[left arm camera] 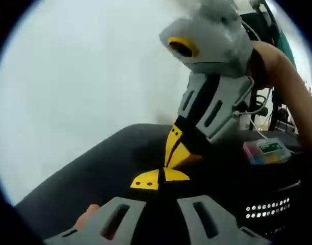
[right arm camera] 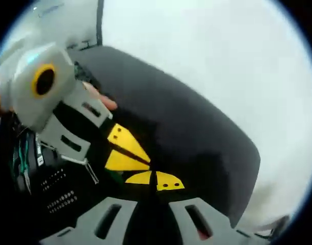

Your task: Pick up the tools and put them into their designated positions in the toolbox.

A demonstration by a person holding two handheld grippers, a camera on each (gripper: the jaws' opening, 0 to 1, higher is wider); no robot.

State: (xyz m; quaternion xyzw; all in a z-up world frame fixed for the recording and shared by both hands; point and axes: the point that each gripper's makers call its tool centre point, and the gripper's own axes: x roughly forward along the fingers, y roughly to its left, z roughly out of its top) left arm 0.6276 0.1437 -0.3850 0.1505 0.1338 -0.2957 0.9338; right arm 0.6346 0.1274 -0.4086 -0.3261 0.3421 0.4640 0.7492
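Observation:
My left gripper (left arm camera: 160, 179) rises from the bottom of the left gripper view, its yellow tips pressed together with nothing visible between them. The right gripper (left arm camera: 172, 150) reaches down from the upper right, and its yellow tips almost meet my left tips. In the right gripper view my right gripper (right arm camera: 155, 180) is shut the same way, with the left gripper (right arm camera: 123, 149) coming in from the left. Both hover over a black curved surface (right arm camera: 197, 132). The open black toolbox (left arm camera: 270, 206) shows rows of small white-tipped bits, also the toolbox (right arm camera: 56, 196) with green-handled tools (right arm camera: 21, 155).
A small clear case of coloured pieces (left arm camera: 265, 150) lies by the toolbox. A person's arm (left arm camera: 293, 87) holds the right gripper, and fingers (right arm camera: 100, 99) wrap the left one. A pale white surface (left arm camera: 69, 92) lies beyond the black one.

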